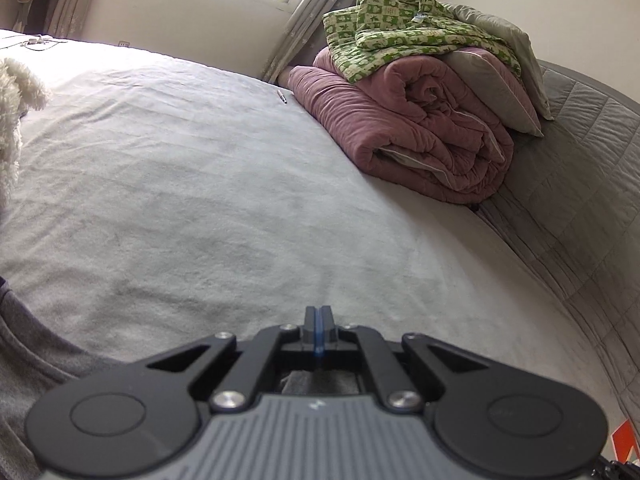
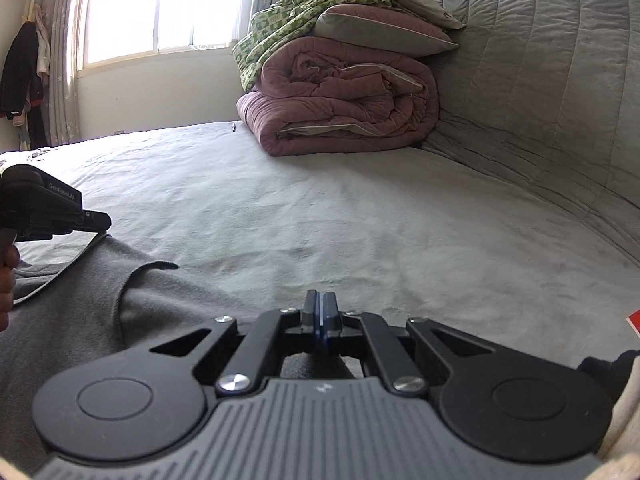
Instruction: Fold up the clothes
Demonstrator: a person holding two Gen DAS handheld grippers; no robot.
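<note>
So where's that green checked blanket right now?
In both views the green blanket lies atop the pink quilt at the bed's far right corner, beside the curtain, partly under the pillows.

Grey garment: we see it run off the left and bottom edges in the right wrist view; the claw body covers much of it, so we cannot tell what kind of garment it is.
Left claw: cut by the left edge in the right wrist view; we cannot tell whether its tips pinch the grey hem.
Small thing by the pink quilt: too small for us to name.
Red-orange scrap: clipped at the corner, unidentifiable.
Fluffy white cloth: cut off at the left edge.
Window: washed out by glare.
</note>
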